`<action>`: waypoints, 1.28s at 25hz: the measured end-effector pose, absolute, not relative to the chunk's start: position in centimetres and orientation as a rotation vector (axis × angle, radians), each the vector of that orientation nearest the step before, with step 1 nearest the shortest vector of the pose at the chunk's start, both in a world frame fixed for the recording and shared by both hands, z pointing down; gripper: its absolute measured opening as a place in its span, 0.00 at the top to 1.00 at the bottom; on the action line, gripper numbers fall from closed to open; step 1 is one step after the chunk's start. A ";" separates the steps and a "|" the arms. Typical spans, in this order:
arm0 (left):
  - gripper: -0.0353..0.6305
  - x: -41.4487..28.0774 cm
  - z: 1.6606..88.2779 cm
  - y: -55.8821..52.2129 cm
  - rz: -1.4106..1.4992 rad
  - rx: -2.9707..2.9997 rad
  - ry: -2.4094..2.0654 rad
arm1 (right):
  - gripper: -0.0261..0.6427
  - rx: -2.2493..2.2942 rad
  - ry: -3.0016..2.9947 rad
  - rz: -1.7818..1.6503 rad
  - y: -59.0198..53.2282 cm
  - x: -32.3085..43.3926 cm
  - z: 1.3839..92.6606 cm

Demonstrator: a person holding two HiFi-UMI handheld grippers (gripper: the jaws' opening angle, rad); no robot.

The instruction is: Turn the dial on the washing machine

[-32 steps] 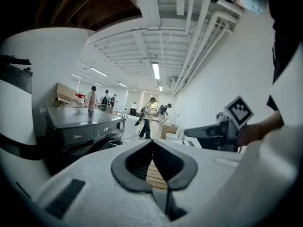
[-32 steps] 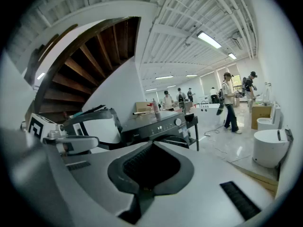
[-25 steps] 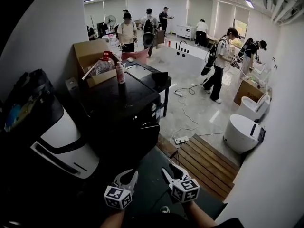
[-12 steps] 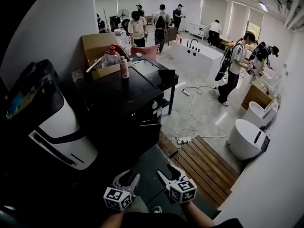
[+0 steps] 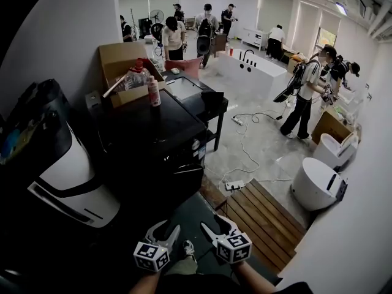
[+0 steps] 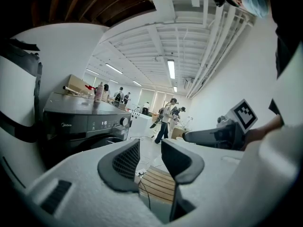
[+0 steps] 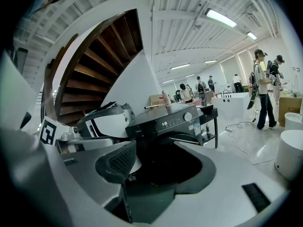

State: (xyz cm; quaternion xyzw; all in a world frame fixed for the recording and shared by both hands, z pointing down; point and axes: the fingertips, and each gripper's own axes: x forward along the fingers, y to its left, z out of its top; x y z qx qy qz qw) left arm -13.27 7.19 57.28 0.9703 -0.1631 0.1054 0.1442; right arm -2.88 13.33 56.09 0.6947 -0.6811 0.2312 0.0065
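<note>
Jaws on the left gripper (image 5: pixel 164 230) have just been opening and now stand apart with nothing between them. The right gripper (image 5: pixel 218 226) has been opening too and is empty. Both sit low, side by side, likely getting ready to reach out. At 12 o'clock from them, well apart, stands the black washing machine (image 5: pixel 153 133). Its round dial (image 7: pixel 188 117) is at the right end of the front panel, untouched.

My left gripper (image 5: pixel 164 229) and right gripper (image 5: pixel 215 225) sit low in front of me, side by side, near each other but apart, both aimed forward and slightly down. Both sets of jaws have just been opening and stand apart, nothing between them. My forearms (image 5: pixel 252 278) trail behind.
</note>
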 end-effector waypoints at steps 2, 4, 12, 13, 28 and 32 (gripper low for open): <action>0.74 -11.9 57.4 5.7 0.285 2.786 -0.464 | 0.63 2.167 -2.118 0.724 11.8 -1.7 56.3; 0.74 -10.4 57.6 4.0 0.272 2.772 -0.459 | 0.62 2.161 -2.106 0.727 10.2 -0.3 56.8; 0.74 -6.1 57.7 -2.7 0.297 2.770 -0.447 | 0.63 2.160 -2.084 0.736 3.1 4.6 56.9; 0.74 -5.6 57.8 -3.5 0.304 2.771 -0.445 | 0.63 2.158 -2.088 0.736 2.1 5.1 56.9; 0.74 -1.2 58.7 -11.1 0.346 2.740 -0.483 | 0.64 2.084 -2.081 0.729 -6.9 11.0 57.8; 0.74 -0.3 58.4 -13.0 0.331 2.712 -0.579 | 0.64 2.004 -2.105 0.732 -9.4 12.5 58.5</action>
